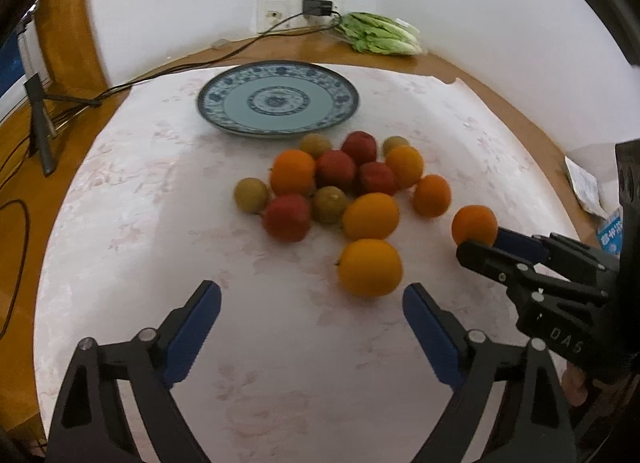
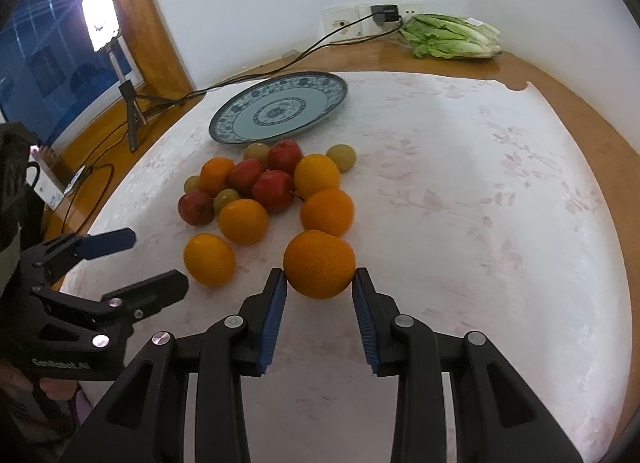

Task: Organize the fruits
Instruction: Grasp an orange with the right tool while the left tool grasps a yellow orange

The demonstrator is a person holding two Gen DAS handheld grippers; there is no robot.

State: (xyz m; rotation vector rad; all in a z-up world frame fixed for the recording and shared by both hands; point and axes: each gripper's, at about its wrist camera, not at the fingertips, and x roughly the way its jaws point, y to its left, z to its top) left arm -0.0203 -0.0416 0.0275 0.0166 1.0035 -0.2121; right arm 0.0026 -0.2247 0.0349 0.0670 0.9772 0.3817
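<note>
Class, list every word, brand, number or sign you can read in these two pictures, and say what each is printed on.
"GenRobot.AI": on the left gripper body, right wrist view.
"DAS": on the right gripper body, left wrist view; any further letters are hidden.
Blue packet at the table edge: white characters, too blurred to read.
Lettuce wrapper label: too small to read.

A bunch of leafy greens lay on the wooden tabletop against the white wall, just beside a wall outlet with a black plug in it. A black cable ran from the plug across the wood. A lit lamp on a small tripod stood before a dark window. A pale floral cloth covered most of the table.
</note>
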